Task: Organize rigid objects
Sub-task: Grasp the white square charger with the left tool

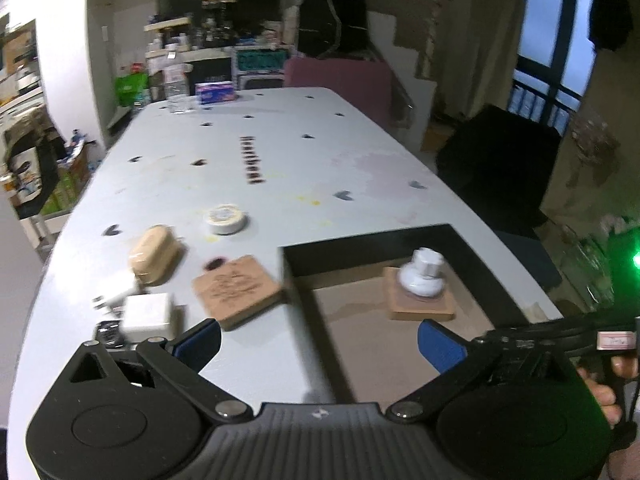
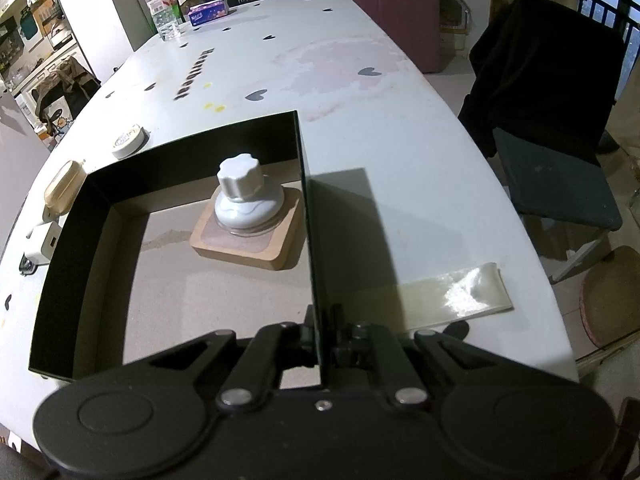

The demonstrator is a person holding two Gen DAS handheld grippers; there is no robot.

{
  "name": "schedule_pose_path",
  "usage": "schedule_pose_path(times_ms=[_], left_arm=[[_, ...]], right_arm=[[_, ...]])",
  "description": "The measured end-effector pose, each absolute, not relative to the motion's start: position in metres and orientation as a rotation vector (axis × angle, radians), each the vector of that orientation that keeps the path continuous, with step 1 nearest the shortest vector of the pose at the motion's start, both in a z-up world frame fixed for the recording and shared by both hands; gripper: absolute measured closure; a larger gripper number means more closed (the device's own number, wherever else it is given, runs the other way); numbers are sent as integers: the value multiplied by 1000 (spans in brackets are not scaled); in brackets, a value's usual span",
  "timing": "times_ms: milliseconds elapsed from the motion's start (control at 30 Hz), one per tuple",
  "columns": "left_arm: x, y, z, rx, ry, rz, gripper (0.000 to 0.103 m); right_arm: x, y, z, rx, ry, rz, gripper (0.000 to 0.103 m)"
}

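A black open box (image 2: pixel 60 248) lies on the white table (image 2: pixel 360 92). Inside it a white knob-shaped piece (image 2: pixel 246 196) stands on a wooden coaster (image 2: pixel 248 240). My right gripper (image 2: pixel 322 344) is shut on the box's right wall (image 2: pixel 310 220). My left gripper (image 1: pixel 320 344) is open and empty, above the box's left wall (image 1: pixel 316 308). Outside the box, to its left, lie a second wooden coaster (image 1: pixel 236 290), a beige case (image 1: pixel 154 254), a tape roll (image 1: pixel 225 219) and a white charger (image 1: pixel 146 318).
A water bottle (image 2: pixel 162 8) and a purple tissue pack (image 2: pixel 208 12) stand at the table's far end. A strip of clear tape (image 2: pixel 456 288) lies right of the box. A chair with a dark cloth (image 2: pixel 552 92) stands at the table's right.
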State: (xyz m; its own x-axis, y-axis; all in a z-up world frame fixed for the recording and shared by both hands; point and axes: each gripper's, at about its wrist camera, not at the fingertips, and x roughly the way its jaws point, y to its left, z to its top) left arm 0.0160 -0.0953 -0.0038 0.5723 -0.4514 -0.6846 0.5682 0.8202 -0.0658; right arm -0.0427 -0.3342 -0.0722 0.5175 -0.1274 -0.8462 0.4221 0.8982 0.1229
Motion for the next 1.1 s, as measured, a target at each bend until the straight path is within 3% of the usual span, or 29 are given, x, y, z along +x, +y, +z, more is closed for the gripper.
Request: schedule_pose_path(times_ms=[300,533,700,900,1100], left_arm=[[44,-27,-14,137,680,-478,0],[85,12,-49,46,754,-385,0],[107,6,-71,74,775,-387,7],[123,-11,-84,123,731,-409,7],[138,-24,-90,140,747,-407,22]], right_arm=[[-43,-333,-70,329,976,-339,98],[-43,-333,-70,327,976,-339,98],[-42,-333,-70,329,976,-339,98],[-42,-333,-70,327,976,-339,97],[-42,-333,-70,329,975,-339,97]])
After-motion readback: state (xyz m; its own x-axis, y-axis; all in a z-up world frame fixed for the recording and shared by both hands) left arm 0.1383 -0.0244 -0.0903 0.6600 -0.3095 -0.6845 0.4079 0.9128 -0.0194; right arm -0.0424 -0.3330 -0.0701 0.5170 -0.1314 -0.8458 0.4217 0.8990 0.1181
